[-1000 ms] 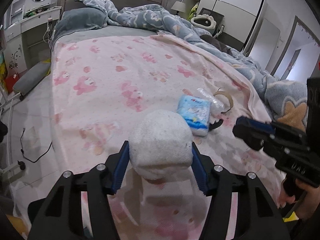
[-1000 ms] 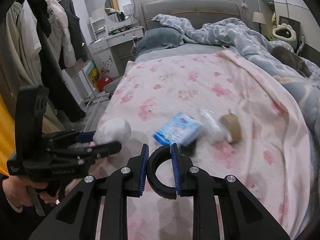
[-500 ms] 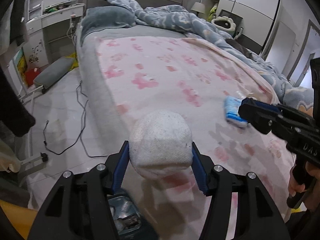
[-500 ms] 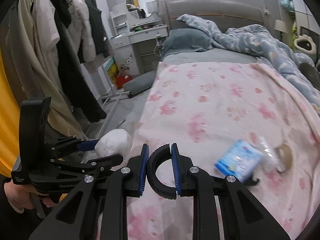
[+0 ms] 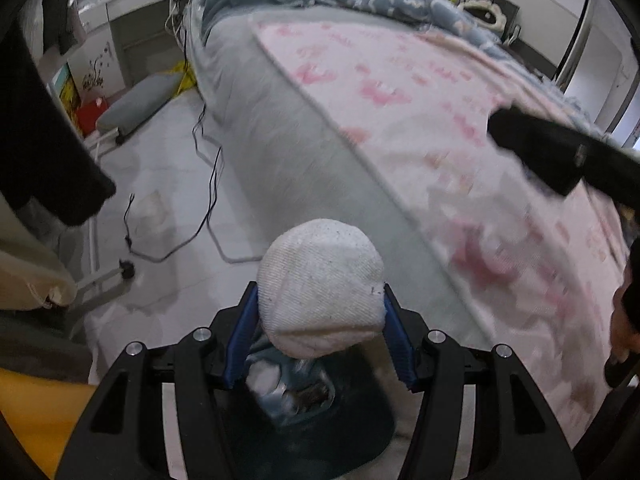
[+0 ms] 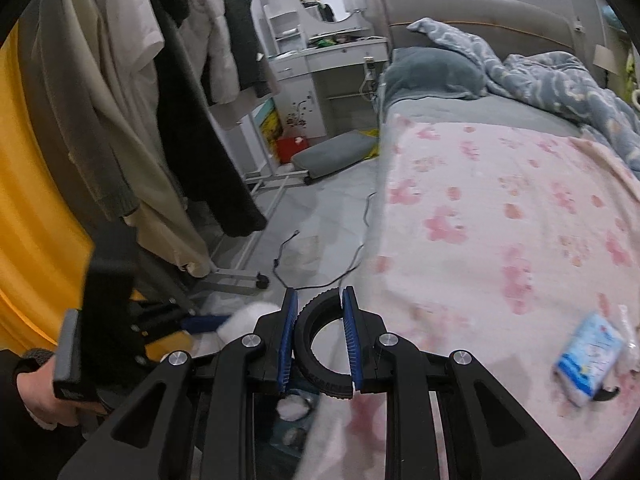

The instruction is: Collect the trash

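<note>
My left gripper (image 5: 318,344) is shut on a white crumpled wad (image 5: 320,288) and holds it above a dark trash bin (image 5: 320,420) on the floor beside the bed; the bin holds white scraps. My right gripper (image 6: 320,344) is shut on a black ring (image 6: 320,356), also over the bin (image 6: 288,436). The left gripper shows blurred at the left of the right wrist view (image 6: 224,322). A blue-white tissue pack (image 6: 590,348) and clear plastic wrap (image 6: 628,344) lie on the pink blanket (image 6: 500,240).
A clothes rack with hanging coats (image 6: 160,100) stands on the left. Cables (image 5: 200,200) lie on the grey floor by the bed's side. A grey cushion (image 6: 332,156) and a white dresser (image 6: 320,60) stand further back.
Both grippers have swung left off the bed, toward the floor, still holding the wad and the ring. The bin has come into view under them. The tissue pack has left the left wrist view.
</note>
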`<state>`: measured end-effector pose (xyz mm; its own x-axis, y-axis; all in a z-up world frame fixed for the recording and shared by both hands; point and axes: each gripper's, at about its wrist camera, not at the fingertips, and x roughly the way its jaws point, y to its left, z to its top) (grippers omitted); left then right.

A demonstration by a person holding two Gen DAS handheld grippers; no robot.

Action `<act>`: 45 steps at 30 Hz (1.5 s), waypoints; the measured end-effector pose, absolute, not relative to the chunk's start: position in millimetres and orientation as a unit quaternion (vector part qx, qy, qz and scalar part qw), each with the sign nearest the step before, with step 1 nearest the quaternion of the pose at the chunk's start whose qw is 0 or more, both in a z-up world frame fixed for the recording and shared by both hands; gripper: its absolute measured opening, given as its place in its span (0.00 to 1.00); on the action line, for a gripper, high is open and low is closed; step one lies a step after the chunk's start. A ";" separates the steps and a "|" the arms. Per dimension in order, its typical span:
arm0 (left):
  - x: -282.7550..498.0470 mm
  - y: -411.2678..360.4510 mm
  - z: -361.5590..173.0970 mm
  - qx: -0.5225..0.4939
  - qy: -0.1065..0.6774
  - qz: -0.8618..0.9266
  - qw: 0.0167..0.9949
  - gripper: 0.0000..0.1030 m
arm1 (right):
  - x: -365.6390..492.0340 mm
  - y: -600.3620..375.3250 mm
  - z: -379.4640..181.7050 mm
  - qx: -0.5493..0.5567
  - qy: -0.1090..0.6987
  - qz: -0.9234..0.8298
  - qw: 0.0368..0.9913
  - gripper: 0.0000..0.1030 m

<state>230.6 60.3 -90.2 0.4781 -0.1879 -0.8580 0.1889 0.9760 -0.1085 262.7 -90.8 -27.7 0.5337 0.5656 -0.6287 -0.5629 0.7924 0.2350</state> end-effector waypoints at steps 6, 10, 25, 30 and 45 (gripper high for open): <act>221.4 94.8 -120.8 -0.010 0.547 -0.099 0.831 0.60 | 265.1 -54.2 -38.0 -0.015 0.375 0.336 0.864 0.22; 216.1 110.5 -137.8 -0.013 0.574 -0.095 0.813 0.60 | 268.1 -35.1 -49.7 -0.030 0.398 0.334 0.854 0.22; 197.8 142.8 -169.1 -0.028 0.630 -0.106 0.769 0.78 | 272.6 21.3 -90.3 -0.058 0.458 0.352 0.814 0.22; 196.8 164.7 -148.9 -0.055 0.596 -0.095 0.795 0.80 | 273.4 33.7 -103.8 -0.070 0.473 0.350 0.805 0.22; 190.1 207.7 -76.7 -0.105 0.458 -0.072 0.880 0.81 | 269.3 60.7 -153.6 -0.125 0.532 0.346 0.762 0.22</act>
